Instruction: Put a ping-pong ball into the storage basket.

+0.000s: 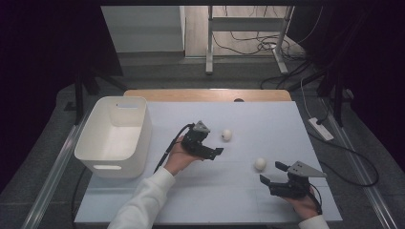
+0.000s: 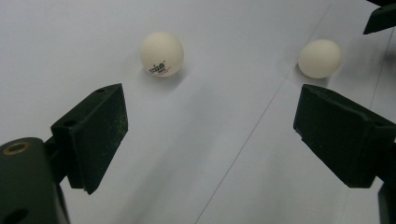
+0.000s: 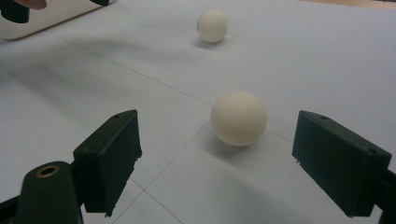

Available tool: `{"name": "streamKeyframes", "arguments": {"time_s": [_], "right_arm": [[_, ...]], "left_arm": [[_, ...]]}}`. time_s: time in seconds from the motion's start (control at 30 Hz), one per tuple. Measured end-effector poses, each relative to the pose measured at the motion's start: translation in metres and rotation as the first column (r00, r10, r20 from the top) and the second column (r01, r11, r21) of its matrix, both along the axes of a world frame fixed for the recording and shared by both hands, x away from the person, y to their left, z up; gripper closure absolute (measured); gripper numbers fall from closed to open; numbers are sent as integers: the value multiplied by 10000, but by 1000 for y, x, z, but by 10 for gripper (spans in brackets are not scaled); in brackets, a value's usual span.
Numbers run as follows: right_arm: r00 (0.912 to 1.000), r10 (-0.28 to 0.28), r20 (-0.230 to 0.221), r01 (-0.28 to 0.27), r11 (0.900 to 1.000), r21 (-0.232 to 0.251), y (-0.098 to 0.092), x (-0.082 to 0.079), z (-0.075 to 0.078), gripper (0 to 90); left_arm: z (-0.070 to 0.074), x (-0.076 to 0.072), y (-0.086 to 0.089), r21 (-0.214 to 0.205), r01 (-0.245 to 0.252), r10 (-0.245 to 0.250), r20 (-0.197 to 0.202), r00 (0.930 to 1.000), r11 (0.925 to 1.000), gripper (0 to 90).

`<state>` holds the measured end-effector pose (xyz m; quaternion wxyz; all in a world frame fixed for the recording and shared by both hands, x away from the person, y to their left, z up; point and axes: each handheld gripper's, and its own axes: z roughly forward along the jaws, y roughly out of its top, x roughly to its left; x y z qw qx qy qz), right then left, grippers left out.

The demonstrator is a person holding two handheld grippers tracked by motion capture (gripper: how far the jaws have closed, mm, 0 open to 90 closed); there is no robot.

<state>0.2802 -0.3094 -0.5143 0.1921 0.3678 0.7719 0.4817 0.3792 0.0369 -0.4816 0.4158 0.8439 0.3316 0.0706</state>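
Note:
Two white ping-pong balls lie on the white table sheet. One with small print (image 1: 226, 135) (image 2: 162, 54) (image 3: 212, 26) rests just right of my left gripper (image 1: 215, 141) (image 2: 212, 112), which is open with nothing between its jaws. The plain ball (image 1: 260, 164) (image 2: 320, 58) (image 3: 238, 118) sits just ahead of my right gripper (image 1: 272, 172) (image 3: 215, 135), in line with the gap between its jaws. That gripper is open too, and its jaws do not touch the ball.
A white plastic bin (image 1: 114, 136) (image 3: 46, 18) with handle slots stands at the table's left side. The white sheet (image 1: 239, 191) covers the wooden tabletop. Beyond the far edge are table legs and cables on the floor.

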Motion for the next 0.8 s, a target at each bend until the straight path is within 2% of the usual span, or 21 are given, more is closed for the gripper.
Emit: {"name": "streamKeyframes", "arguments": {"time_s": [0.5,0.8], "right_arm": [[10000,-19,-18,19,10000,10,0,0,0,156],[10000,-28,-24,28,10000,16,0,0,0,156]], "left_arm": [[2,10,-12,137,66,-66,1,10000,9999,110],[2,18,-19,58,77,-77,-134,9999,10000,112]]}}
